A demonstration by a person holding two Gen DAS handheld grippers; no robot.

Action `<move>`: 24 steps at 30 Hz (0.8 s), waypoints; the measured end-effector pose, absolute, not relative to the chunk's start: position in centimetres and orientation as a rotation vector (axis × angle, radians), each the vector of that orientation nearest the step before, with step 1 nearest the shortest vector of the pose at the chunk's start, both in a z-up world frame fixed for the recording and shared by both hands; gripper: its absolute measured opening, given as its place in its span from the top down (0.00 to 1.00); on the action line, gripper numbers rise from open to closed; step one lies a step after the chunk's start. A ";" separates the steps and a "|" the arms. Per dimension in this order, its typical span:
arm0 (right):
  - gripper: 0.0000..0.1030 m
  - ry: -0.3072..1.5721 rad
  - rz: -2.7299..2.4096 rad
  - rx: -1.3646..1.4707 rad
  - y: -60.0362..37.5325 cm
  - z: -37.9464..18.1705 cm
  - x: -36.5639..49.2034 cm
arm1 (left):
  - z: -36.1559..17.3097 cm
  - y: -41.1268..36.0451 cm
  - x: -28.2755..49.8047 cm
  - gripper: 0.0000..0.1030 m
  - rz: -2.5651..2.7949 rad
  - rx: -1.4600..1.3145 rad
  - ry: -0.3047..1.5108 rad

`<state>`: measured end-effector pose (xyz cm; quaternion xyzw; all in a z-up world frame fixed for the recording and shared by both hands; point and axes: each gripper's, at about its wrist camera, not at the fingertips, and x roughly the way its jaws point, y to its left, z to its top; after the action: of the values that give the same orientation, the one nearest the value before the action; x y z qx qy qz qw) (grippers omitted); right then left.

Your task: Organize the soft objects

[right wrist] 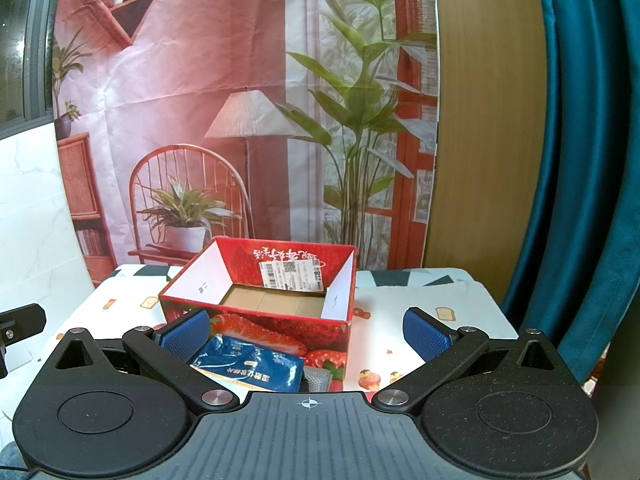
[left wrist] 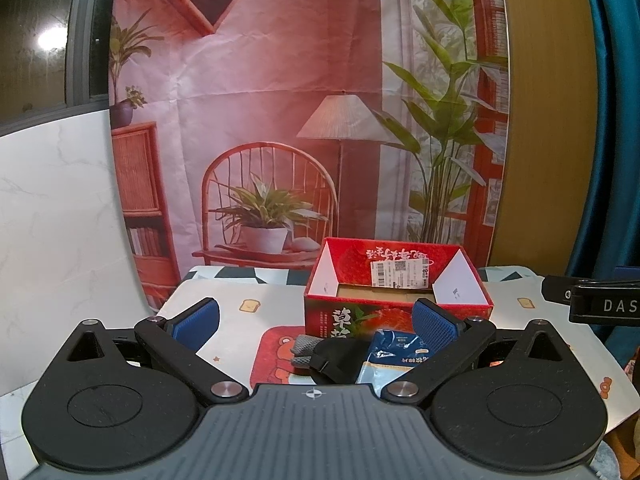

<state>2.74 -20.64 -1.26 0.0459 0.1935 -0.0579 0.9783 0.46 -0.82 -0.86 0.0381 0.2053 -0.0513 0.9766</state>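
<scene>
A red strawberry-print cardboard box (left wrist: 352, 308) (right wrist: 256, 320) stands open on the table, its brown floor bare. In front of it lie a blue soft pouch (left wrist: 396, 354) (right wrist: 250, 368) and a black and grey glove (left wrist: 328, 356), of which only a grey mesh corner (right wrist: 318, 378) shows in the right wrist view. My left gripper (left wrist: 316, 320) is open, held above and short of the glove and pouch. My right gripper (right wrist: 306, 330) is open too, with the pouch near its left finger (right wrist: 186, 334). Neither holds anything.
The table (left wrist: 260, 300) carries a white cartoon-print cloth and a red bear mat (left wrist: 276, 354) under the glove. The other gripper's black body (left wrist: 592, 300) shows at the right edge. A printed backdrop hangs behind the table, a teal curtain (right wrist: 580, 160) to the right.
</scene>
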 end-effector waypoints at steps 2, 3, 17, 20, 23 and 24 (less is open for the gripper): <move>0.00 0.391 -0.116 0.093 -20.7 -1.2 2.8 | -0.9 -0.9 0.4 0.00 -0.103 0.076 0.414; 0.00 0.391 -0.116 0.093 -20.7 -1.3 2.8 | -0.9 -0.9 0.5 0.00 -0.103 0.075 0.415; 0.00 0.388 -0.054 0.109 -20.7 -3.1 3.7 | -2.6 -0.1 2.9 0.00 -0.086 0.048 0.495; 0.00 0.420 -0.047 0.123 -20.9 -4.3 5.0 | -3.8 -0.3 4.3 0.00 -0.087 0.068 0.518; 0.00 0.450 -0.030 0.153 -21.3 -5.9 6.5 | -5.3 -0.9 5.7 0.00 -0.106 0.092 0.544; 0.00 0.460 -0.027 0.155 -21.4 -6.5 7.0 | -5.8 -1.0 6.0 0.00 -0.111 0.099 0.552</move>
<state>7.01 -21.35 -6.54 0.0769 0.2279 -0.0136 0.9705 6.03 -1.04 -5.82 0.0486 0.2722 -0.0549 0.9594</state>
